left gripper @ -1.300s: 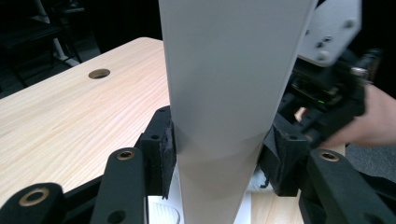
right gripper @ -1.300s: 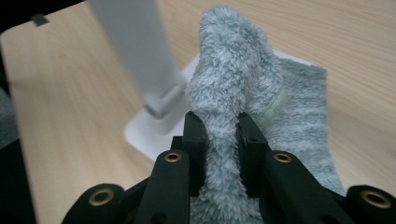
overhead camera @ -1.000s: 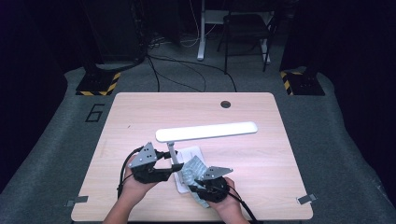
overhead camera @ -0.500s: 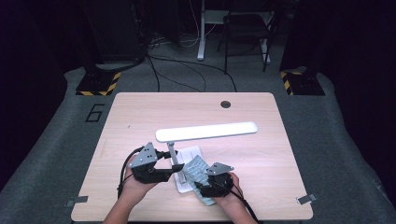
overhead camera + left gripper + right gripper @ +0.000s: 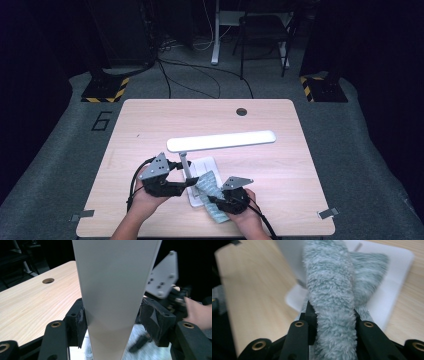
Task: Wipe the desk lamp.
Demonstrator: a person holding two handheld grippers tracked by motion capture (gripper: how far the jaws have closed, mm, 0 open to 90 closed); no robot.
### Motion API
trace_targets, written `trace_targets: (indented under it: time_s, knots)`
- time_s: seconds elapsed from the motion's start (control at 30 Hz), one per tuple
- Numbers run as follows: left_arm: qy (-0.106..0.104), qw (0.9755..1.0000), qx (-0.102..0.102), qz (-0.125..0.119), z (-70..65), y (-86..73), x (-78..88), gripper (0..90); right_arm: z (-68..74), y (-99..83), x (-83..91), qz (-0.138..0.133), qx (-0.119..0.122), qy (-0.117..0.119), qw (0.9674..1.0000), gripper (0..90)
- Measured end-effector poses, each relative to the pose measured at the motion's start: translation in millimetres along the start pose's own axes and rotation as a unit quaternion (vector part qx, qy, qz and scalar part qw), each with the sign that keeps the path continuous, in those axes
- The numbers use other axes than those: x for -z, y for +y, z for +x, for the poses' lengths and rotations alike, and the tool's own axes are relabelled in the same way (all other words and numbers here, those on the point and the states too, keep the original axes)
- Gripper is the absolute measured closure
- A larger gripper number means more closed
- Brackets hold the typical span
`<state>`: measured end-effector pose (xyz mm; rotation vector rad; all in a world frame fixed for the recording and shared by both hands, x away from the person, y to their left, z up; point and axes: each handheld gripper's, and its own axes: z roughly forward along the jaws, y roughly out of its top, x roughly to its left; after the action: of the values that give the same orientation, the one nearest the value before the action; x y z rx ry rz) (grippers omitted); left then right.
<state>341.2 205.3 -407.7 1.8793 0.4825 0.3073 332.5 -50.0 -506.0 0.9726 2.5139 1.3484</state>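
Observation:
A white desk lamp stands at the table's near middle, with a long head [image 5: 222, 140], a thin stem [image 5: 184, 162] and a flat base [image 5: 207, 165]. My left gripper [image 5: 187, 182] straddles the stem [image 5: 112, 290]. Its jaws have just been opening: one pad [image 5: 82, 323] is at the stem and the other [image 5: 152, 317] stands slightly off it. A fluffy grey-green cloth [image 5: 210, 187] lies across the base [image 5: 392, 290]. My right gripper [image 5: 332, 315] has just closed and is shut on a bunched fold of the cloth [image 5: 329, 290]. The right gripper's grey plate [image 5: 162, 277] is just beyond the stem.
The light wooden table [image 5: 150, 125] has a round cable hole [image 5: 242, 111] near its far edge. Both hands work close to the near edge [image 5: 200, 234]. Beyond the table are dark floor, cables and a chair [image 5: 262, 30].
The right gripper has shifted slightly toward the lamp base with the cloth. The left hand has stayed at the stem.

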Motion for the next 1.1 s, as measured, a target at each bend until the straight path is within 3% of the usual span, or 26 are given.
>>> trace_targets:
  time_s: [0.1,0.13,0.2,0.23,0.3,0.33,0.43,0.57,0.67,0.7,0.9,1.0,1.1]
  knots:
    - [0.002,1.0000,-0.005,0.001,1.4,-0.3,-0.1,43.0,16.1,1.0,-2.0,0.000,0.021,0.004,0.9998,71.4]
    - [0.007,1.0000,0.002,-0.002,0.6,-0.7,0.0,45.9,19.4,1.4,-3.9,0.002,0.027,0.001,0.9996,71.2]
    - [0.011,0.9999,0.004,0.000,2.7,-1.3,2.1,52.2,21.7,0.2,-6.9,0.007,0.045,-0.004,0.9989,70.3]
    - [0.013,0.9999,0.006,-0.001,2.3,-1.8,2.3,52.2,22.5,-0.6,-7.6,0.005,0.042,-0.002,0.9991,68.8]
    - [0.018,0.9998,0.000,-0.002,2.1,-1.6,1.9,52.5,23.5,0.0,-7.8,0.010,0.055,-0.003,0.9984,61.0]
    - [0.016,0.9999,0.002,-0.001,1.5,-1.4,1.7,52.6,23.2,0.3,-7.5,0.013,0.071,-0.010,0.9973,56.6]
    - [0.018,0.9998,-0.001,0.000,2.2,-1.3,2.3,52.8,24.1,-2.3,-6.5,0.026,0.119,-0.069,0.9901,43.3]
    - [0.016,0.9999,0.002,-0.001,1.7,-1.4,1.7,52.9,18.1,-4.0,-9.7,0.025,0.111,-0.068,0.9912,37.9]
    - [0.015,0.9999,0.006,-0.003,1.4,-1.5,1.5,52.9,22.8,-5.3,-16.0,0.025,0.135,-0.086,0.9868,30.9]
    - [0.015,0.9999,0.004,-0.002,1.7,-1.6,1.7,53.0,25.6,-6.1,-17.9,0.027,0.134,-0.088,0.9868,29.3]
    - [0.010,0.9999,0.007,-0.003,2.9,-2.3,2.4,53.0,24.9,-7.3,-19.2,0.022,0.164,-0.095,0.9817,31.8]
    - [0.007,0.9999,0.007,-0.006,3.5,-2.7,2.2,53.0,22.8,-7.9,-17.3,0.023,0.161,-0.088,0.9827,34.9]
    - [0.007,0.9999,0.004,-0.007,4.8,-3.1,2.2,53.0,19.2,-7.6,-14.0,0.031,0.177,-0.080,0.9805,39.5]
